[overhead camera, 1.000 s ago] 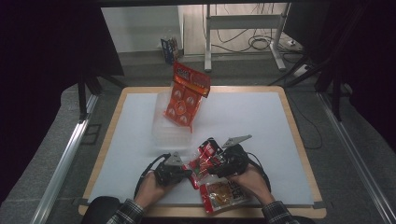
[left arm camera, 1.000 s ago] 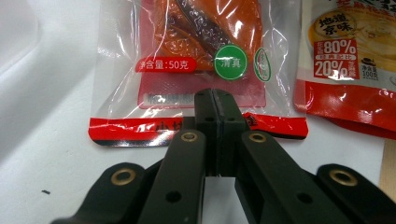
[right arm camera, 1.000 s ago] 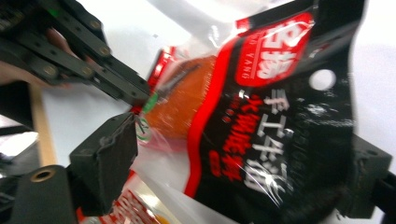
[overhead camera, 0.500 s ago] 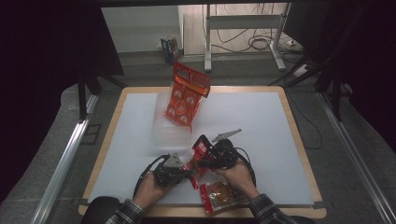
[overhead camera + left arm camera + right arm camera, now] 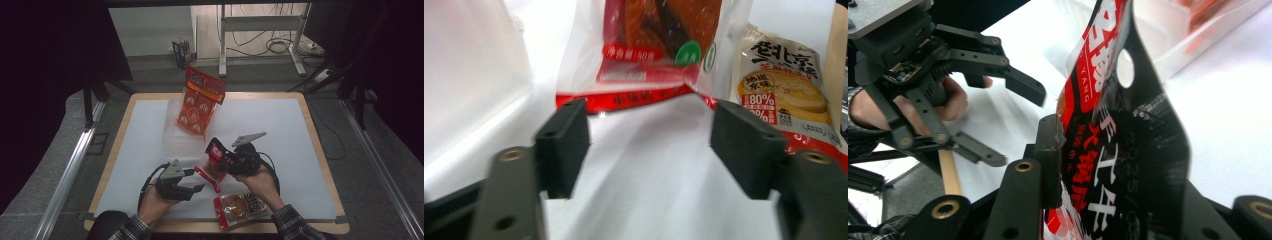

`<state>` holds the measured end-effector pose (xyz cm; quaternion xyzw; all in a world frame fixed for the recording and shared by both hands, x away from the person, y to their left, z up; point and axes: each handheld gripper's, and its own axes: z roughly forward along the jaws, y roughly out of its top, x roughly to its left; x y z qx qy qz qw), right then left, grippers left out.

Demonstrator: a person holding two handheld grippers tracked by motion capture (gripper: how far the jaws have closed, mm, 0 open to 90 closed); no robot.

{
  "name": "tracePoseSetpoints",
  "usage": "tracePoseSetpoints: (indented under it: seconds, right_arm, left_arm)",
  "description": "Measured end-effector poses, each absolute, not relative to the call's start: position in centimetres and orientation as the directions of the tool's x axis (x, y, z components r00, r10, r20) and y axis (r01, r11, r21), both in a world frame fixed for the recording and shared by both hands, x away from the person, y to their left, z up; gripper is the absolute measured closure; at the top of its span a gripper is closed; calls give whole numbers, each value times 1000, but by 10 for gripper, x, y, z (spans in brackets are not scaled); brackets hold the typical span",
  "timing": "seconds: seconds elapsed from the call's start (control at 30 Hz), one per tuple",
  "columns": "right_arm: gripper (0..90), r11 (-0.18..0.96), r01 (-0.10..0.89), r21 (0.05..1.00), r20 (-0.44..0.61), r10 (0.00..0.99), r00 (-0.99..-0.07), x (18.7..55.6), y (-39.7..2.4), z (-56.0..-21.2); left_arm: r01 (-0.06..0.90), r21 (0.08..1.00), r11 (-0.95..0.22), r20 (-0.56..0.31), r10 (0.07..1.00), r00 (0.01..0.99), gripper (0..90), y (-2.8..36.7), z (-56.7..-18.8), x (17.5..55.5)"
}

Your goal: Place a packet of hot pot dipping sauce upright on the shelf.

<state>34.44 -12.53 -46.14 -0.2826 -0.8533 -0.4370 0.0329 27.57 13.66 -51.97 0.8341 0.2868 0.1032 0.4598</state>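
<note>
Snack packet (image 5: pixel 214 161), red and black, was pinched by its top edge between the jaws of the right gripper (image 5: pixel 223 156), hanging tilted just above the white mat (image 5: pixel 280 125), near the front and a little right of centre. In the right gripper view the packet (image 5: pixel 1108 145) stood upright between the jaws, its hang-hole clear of them, so the grip seemed to sit low on the header strip and not deep. The left gripper (image 5: pixel 192 188) hung just beside, its jaws spread and holding nothing; in its own view the packet's lower seam (image 5: pixel 624 100) lay straight ahead of the open jaws but not between them.

The likeliest trouble, as I judged it, was slipping: glossy film held by a narrow edge could slide out if the right hand swung or tilted further, and the packet would drop on the mat. A second risk lay in a hand-over. If the left jaws closed before reaching the seam they would shut on air; if they pushed in too far they could shove the packet and twist it in the right grip.

A yellow packet (image 5: pixel 240 207) lay flat near the mat's front edge, just beside the right hand (image 5: pixel 260 182), and a careless lowering could land on it. A clear tray (image 5: pixel 175 135) with a bag (image 5: pixel 200 102) leaning in it stood behind, near enough for the bag to topple if knocked.
</note>
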Motion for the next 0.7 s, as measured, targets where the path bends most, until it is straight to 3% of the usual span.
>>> tracePoseSetpoints:
  seconds: [0.3,0.7]
  right_arm:
    - [716,444,502,742,264,494,-828,350,-146,-448]
    - [717,432,480,764,219,526,-822,357,-159,-431]
  left_arm:
    - [354,815,-459,-45,560,828,117,135,-517,268]
    - [347,816,-462,-20,577,817,51,143,-516,263]
